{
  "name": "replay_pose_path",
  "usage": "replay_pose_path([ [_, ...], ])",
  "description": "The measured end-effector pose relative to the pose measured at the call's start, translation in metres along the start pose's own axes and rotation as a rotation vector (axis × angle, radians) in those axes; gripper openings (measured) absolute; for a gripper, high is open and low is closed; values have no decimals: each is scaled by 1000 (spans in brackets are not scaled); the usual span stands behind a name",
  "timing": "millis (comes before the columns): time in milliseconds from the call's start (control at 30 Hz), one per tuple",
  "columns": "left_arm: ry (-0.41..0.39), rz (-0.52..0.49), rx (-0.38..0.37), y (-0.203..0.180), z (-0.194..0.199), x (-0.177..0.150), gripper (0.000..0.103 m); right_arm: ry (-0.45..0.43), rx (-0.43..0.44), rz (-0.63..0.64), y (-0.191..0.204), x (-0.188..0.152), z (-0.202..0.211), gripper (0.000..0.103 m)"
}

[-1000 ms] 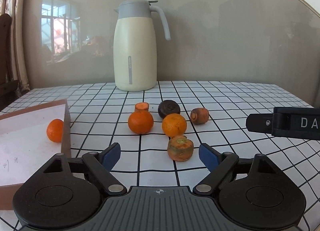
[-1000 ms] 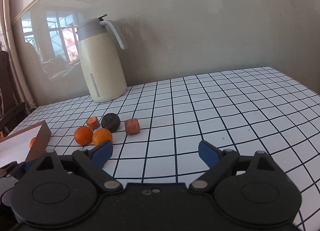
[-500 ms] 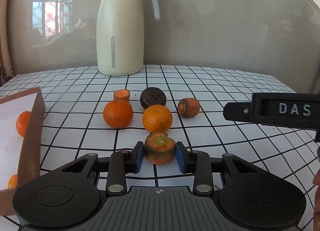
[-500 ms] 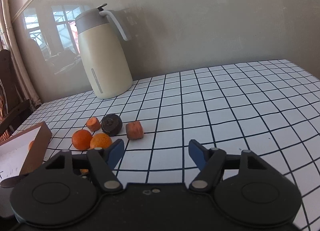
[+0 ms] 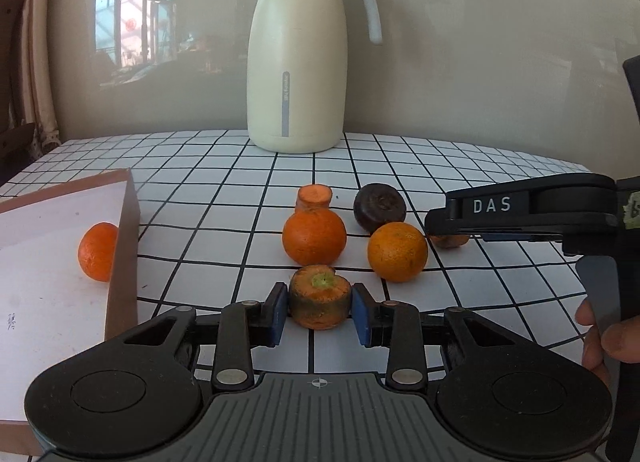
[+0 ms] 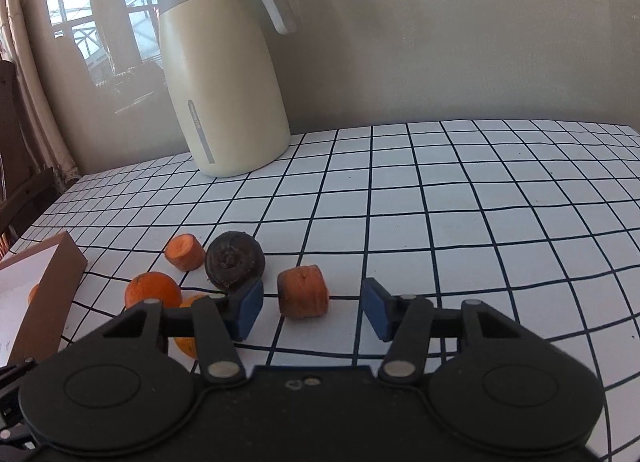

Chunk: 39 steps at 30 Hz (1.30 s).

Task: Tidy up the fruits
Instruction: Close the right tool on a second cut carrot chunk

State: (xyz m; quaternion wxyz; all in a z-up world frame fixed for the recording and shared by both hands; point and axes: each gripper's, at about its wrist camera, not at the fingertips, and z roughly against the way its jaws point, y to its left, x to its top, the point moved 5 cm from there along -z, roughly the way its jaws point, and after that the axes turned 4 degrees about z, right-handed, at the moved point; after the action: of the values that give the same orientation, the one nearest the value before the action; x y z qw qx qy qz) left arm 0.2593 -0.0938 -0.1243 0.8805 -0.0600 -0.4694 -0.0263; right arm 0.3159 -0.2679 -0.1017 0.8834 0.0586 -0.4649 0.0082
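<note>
So my left gripper (image 5: 319,308) is clamped on 1 carrot stub (image 5: 319,296), box (image 5: 120,246) off to its left. Right gripper (image 6: 312,308) wide, straddling another carrot chunk (image 6: 303,292), axis sideways.

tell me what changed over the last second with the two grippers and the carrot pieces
The left gripper moved in and shut on the carrot top piece. The right gripper came forward, narrowed but still open, around the carrot chunk. Oranges, dark fruit, box and jug stayed put.
</note>
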Motion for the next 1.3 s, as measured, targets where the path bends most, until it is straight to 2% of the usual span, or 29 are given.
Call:
replay_pose_path([
  [133, 1, -1, -2, 0, 0, 0, 35, 4, -17, 17, 3, -1, -6, 36],
  [267, 6, -2, 1, 0, 0, 0, 35, 0, -9, 32, 5, -1, -6, 20],
  [433, 8, -4, 4, 0, -1, 0, 35, -7, -24, 56, 8, -6, 2, 20],
  [767, -7, 26, -13, 4, 2, -1, 34, -19, -24, 15, 6, -22, 36, 20],
  [1000, -48, -2, -27, 5, 22, -1, 34, -48, -14, 3, 13, -30, 63, 20],
  [1300, -63, -12, -40, 23, 58, -7, 34, -96, 9, 22, 35, -43, 101, 20],
])
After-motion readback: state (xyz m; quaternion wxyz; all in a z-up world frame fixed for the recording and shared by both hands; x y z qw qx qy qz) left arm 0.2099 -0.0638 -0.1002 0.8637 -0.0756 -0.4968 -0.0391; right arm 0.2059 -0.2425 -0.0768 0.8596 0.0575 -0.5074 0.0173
